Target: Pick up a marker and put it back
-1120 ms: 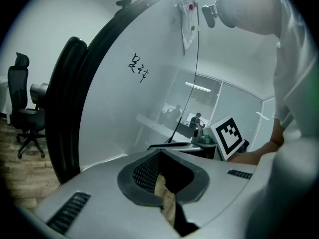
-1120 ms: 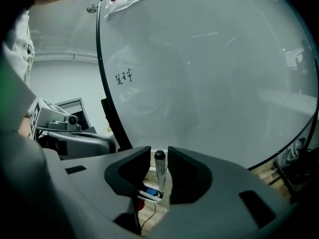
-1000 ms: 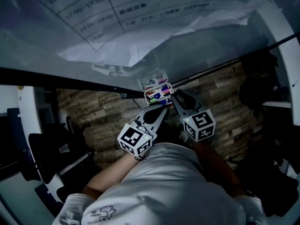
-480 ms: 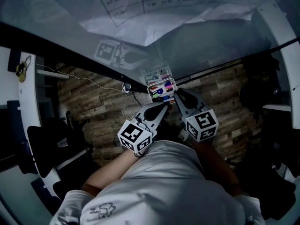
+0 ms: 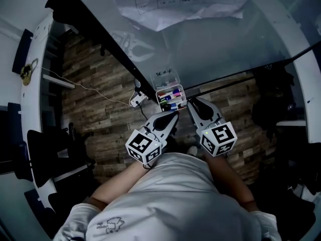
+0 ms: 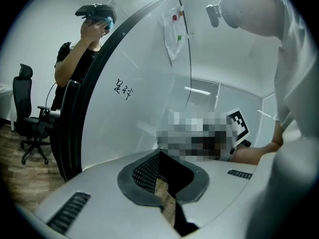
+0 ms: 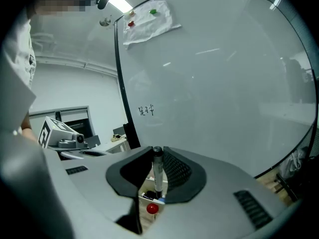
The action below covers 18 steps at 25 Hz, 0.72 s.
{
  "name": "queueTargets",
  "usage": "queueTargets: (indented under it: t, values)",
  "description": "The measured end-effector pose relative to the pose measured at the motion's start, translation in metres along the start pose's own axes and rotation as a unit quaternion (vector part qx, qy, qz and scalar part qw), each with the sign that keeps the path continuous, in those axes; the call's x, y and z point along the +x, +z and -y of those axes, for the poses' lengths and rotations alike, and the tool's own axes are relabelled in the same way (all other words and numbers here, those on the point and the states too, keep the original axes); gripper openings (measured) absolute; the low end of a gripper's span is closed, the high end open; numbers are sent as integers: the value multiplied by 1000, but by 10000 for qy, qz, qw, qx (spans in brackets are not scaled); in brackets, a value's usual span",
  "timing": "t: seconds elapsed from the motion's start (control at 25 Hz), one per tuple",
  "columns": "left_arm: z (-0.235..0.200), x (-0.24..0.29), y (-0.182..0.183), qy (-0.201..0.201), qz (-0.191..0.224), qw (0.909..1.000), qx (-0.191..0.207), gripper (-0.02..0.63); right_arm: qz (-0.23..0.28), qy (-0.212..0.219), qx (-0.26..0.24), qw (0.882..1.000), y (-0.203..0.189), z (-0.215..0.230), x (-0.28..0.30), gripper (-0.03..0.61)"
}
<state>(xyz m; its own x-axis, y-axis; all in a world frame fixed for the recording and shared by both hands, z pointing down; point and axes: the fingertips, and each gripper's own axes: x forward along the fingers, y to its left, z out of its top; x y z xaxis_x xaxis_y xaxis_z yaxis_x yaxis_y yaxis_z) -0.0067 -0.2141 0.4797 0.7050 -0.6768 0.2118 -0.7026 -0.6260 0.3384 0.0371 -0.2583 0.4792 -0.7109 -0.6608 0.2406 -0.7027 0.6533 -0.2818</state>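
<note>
A clear marker box point(image 5: 171, 98) with several coloured markers hangs at the whiteboard's lower edge. My right gripper point(image 5: 192, 103) has its tips at the box's right side. In the right gripper view it point(image 7: 156, 158) is shut on a black marker point(image 7: 157, 176), which stands upright between the pads. Below the marker, a red cap point(image 7: 152, 208) and other markers show in the box. My left gripper point(image 5: 173, 117) is just below the box. In the left gripper view its jaws point(image 6: 160, 159) stand a narrow gap apart with only floor showing between them.
The whiteboard point(image 7: 224, 83) fills the space ahead, with a sheet of paper point(image 7: 149, 21) pinned on it by magnets. A person point(image 6: 79, 49) stands at the far left beside an office chair point(image 6: 30, 126). Below is wooden floor point(image 5: 100, 119), with a cable and socket point(image 5: 136, 99).
The head view has swung, so the paper on the board has slid up and the floor at the left shows more. Both grippers stay at the marker box.
</note>
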Motion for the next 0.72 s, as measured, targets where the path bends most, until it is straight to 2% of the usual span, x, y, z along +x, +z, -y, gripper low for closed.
queueTargets:
  t: [0.48,0.72]
  values:
    - [67,7,32,-130,646,9969,423,6,609,28,-426,9972,48,-5,-81,74]
    - [105,15,39,-174,835,9948,563,6,899,-67,-570,9943,64,3,-129,74]
